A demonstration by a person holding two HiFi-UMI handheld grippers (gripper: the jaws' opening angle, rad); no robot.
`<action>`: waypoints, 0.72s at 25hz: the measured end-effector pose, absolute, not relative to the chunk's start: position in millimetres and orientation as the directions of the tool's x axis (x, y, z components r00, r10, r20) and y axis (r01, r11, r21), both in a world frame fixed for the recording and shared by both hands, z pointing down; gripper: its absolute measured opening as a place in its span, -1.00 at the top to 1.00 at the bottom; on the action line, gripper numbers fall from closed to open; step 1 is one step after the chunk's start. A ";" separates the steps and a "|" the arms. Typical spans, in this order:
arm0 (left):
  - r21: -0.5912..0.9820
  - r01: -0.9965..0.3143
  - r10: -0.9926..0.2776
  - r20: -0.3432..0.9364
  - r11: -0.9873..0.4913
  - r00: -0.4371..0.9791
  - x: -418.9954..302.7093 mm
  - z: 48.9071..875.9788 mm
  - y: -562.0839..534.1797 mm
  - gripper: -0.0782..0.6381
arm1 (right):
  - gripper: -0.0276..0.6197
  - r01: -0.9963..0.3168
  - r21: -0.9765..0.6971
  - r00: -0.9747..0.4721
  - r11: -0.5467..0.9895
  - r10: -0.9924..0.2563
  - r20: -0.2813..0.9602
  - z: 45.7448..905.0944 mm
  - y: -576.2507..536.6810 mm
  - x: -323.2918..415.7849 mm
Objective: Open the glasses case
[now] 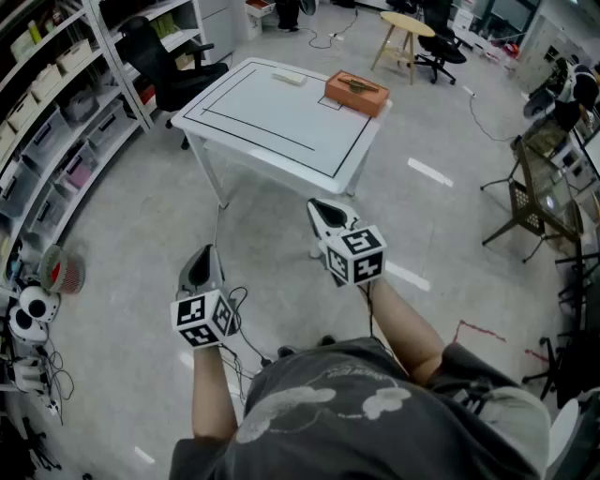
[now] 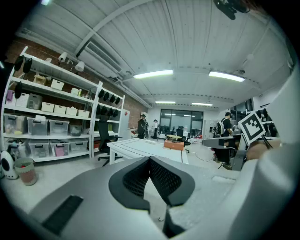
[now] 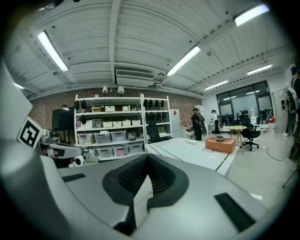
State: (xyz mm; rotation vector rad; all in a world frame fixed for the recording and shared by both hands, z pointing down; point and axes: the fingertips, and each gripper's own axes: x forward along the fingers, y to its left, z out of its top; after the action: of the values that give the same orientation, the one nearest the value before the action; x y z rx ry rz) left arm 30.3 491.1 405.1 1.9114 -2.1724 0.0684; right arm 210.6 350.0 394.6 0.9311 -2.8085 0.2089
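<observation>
An orange box (image 1: 356, 92) with a small dark object (image 1: 359, 85) on its lid sits at the far right corner of the white table (image 1: 272, 112); whether that object is the glasses case I cannot tell. A pale flat item (image 1: 289, 79) lies near the table's far edge. Both grippers hang in the air over the floor, well short of the table. My left gripper (image 1: 202, 255) is shut and holds nothing, and its tips meet in the left gripper view (image 2: 149, 160). My right gripper (image 1: 319, 208) is also shut and holds nothing (image 3: 146, 157). The orange box shows far off in both gripper views (image 2: 173, 145) (image 3: 220, 144).
Shelving with storage bins (image 1: 56, 122) lines the left wall. A black office chair (image 1: 173, 66) stands at the table's left. A round wooden stool (image 1: 403, 28) is beyond the table, and metal-frame chairs (image 1: 525, 202) are at the right. People (image 2: 142, 125) stand far back.
</observation>
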 end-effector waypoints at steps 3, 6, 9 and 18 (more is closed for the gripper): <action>0.130 -0.982 -0.971 0.213 0.140 -0.110 26.8 404.8 495.2 0.78 | 0.91 -0.598 -0.078 -0.792 0.797 -0.573 0.212 395.3 353.0 205.6; 0.135 -0.981 -0.971 0.213 0.142 -0.112 24.5 407.4 501.0 0.77 | 0.91 -0.600 -0.076 -0.790 0.796 -0.574 0.216 398.3 356.9 203.0; 0.147 -0.978 -0.970 0.217 0.148 -0.114 19.7 412.1 510.5 0.77 | 0.91 -0.615 -0.082 -0.780 0.784 -0.589 0.212 401.9 361.3 200.3; 0.204 -0.970 -0.976 0.196 0.134 -0.094 -6.2 425.9 531.2 0.77 | 0.91 -0.634 -0.143 -0.770 0.760 -0.605 0.202 415.9 365.0 193.7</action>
State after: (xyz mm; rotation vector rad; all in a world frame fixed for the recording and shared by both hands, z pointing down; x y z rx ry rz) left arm -6.2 531.2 425.9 1.8976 -2.1335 -0.0327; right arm 193.7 365.0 415.9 0.9954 -2.8106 0.3062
